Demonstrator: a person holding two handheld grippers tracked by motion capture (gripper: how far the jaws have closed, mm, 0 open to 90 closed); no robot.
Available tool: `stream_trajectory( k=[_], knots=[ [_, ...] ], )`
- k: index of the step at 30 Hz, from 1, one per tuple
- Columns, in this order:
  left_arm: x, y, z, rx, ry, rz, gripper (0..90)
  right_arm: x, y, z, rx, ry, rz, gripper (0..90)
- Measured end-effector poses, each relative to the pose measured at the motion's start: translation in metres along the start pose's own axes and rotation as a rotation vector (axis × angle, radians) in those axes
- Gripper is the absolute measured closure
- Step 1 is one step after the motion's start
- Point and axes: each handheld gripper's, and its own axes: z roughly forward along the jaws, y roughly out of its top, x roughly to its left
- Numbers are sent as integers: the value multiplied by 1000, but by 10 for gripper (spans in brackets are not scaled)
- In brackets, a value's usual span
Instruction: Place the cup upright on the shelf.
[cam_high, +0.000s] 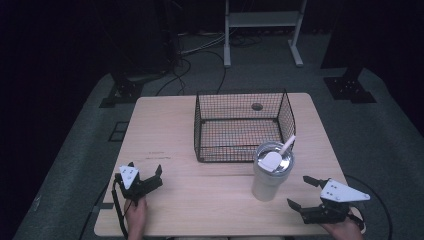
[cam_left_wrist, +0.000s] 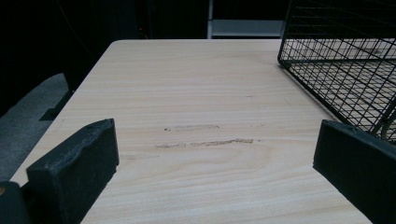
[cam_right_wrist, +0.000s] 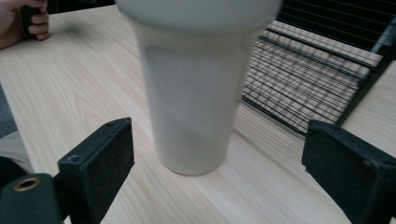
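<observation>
Right gripper (cam_high: 302, 191) sits at the lower right of the high view with its jaws spread wide and nothing between them, aimed at the tumbler (cam_high: 270, 175) just to its left. In the right gripper view the tumbler (cam_right_wrist: 194, 93) stands upright in the middle of the frame, beyond the two black pads and apart from both.

It is a tall cream-white cup, narrower at the foot than at the top, with a shiny metal-looking lid, a white flap on it and a white straw (cam_high: 287, 145) leaning up to the right. It stands on the table (cam_high: 160, 130) right of centre, just in front of the wire basket (cam_high: 243, 98), close to the basket's near wall.

The step in hand looks like the approach before a grasp. The next move likely calls for pushing the open jaws forward around the lower body and closing there; the smooth tapered wall and high top make tipping a risk.

Left gripper (cam_high: 145, 172) rests at the lower left, also wide open and empty, facing bare wood and the basket's corner (cam_left_wrist: 327, 60).
</observation>
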Motion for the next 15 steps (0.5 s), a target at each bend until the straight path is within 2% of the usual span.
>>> stream_trajectory(
  k=[6, 15],
  knots=[
    [0, 0, 0, 0, 0, -3, 0, 4, 3, 9, -14, 47, 24, 84],
    [0, 0, 0, 2, -1, -2, 0, 9, 6, 24, -10, 67, 29, 84]
  ],
)
